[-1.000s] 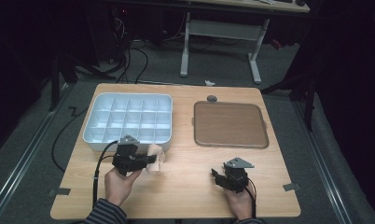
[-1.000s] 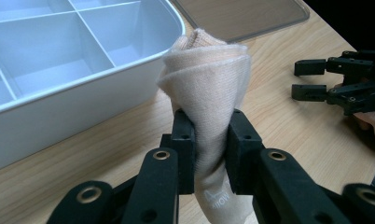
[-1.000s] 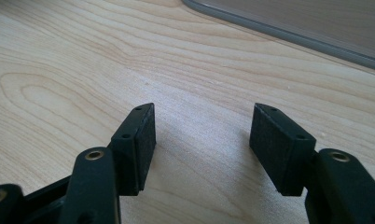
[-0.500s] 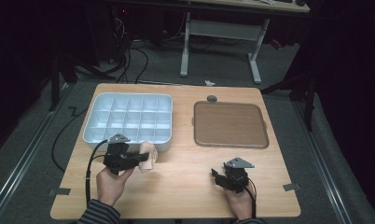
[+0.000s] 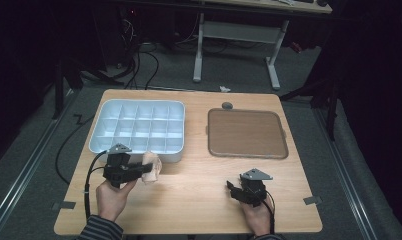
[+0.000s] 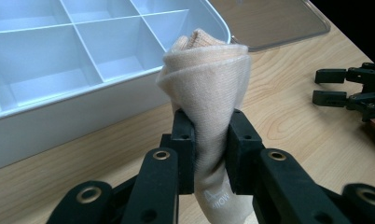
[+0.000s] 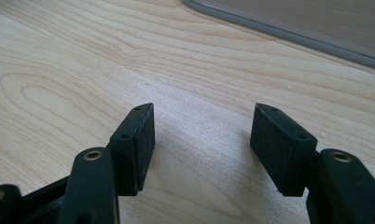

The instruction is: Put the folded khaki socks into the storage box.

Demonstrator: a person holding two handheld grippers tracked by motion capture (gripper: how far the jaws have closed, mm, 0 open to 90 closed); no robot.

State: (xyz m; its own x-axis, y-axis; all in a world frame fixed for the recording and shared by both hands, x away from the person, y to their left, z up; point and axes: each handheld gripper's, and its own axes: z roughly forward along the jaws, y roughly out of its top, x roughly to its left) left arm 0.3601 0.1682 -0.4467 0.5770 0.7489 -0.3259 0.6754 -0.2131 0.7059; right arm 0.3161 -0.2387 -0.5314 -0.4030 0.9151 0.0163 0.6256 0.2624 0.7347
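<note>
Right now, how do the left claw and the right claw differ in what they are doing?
The left claw is shut on a rolled beige sock; the right claw stands open with nothing between its pads. The left claw sits beside the white divided tray; the right claw is nearer the brown lid, over bare table. Both are black, two-jawed and hand-held.
</note>
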